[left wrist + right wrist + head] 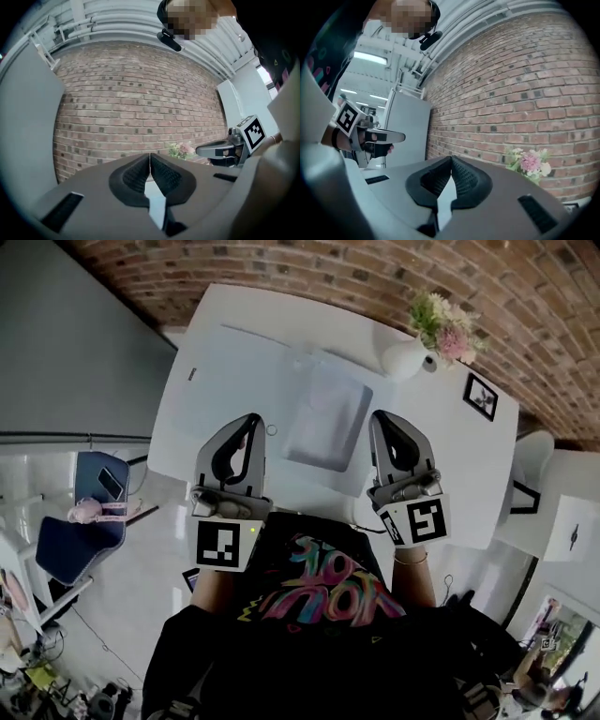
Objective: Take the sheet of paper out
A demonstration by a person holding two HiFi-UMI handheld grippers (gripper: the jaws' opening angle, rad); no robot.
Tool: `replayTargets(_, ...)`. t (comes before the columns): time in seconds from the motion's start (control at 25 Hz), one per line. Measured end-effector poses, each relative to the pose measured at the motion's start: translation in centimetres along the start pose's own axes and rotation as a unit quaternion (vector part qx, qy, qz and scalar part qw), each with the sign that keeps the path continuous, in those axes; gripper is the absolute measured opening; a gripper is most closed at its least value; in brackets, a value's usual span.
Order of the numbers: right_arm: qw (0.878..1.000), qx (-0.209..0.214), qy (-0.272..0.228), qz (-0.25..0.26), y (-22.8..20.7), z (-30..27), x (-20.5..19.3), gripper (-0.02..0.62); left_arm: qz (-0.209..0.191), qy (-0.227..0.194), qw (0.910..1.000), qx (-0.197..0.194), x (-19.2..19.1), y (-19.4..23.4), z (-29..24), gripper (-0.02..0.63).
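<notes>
A clear plastic sleeve [326, 418] with a pale sheet inside lies flat in the middle of the white table [469, 474]. My left gripper [251, 420] hovers over the table's near edge, just left of the sleeve, jaws shut and empty. My right gripper [382, 418] hangs just right of the sleeve, also shut with nothing between its pads. In the left gripper view the left gripper [150, 157] points level at the brick wall, with the right gripper [225, 150] beside it. The right gripper view shows the right gripper [451, 159] closed too, and the left gripper [377, 137] off to its side.
A white vase [405, 357] with pink flowers [441, 322] stands at the table's far right, a small framed picture [480, 396] next to it. A large white mat [230, 371] covers the table's left part. A blue chair [80, 531] sits on the floor at left.
</notes>
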State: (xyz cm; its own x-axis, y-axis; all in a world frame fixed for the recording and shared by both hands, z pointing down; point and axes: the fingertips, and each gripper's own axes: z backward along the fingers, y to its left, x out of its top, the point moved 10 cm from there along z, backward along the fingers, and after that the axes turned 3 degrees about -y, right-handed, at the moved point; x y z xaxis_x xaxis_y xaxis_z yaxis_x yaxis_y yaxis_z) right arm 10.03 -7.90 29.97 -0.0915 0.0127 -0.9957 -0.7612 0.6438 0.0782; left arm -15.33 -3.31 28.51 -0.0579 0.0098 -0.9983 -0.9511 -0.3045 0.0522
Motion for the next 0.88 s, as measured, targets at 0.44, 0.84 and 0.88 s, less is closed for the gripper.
replayTargets(0.44,0.989,-0.145,0.006,-0.002,0.0,2.6,0.2,0.018,0.003,0.001,0.9934,-0.114,-0.1,1.5,-4.1,0.026)
replayTargets(0.84,0.986,-0.164,0.005,-0.017,-1.1,3.8,-0.1,0.018,0.009,0.01,0.9908,-0.135,-0.6,0.3,-5.3,0.026)
replayTargets(0.88,0.986,-0.165,0.002,-0.02,-1.2,3.7,0.0,0.018,0.01,0.016,0.9901,-0.139,-0.9,0.2,-5.5,0.026)
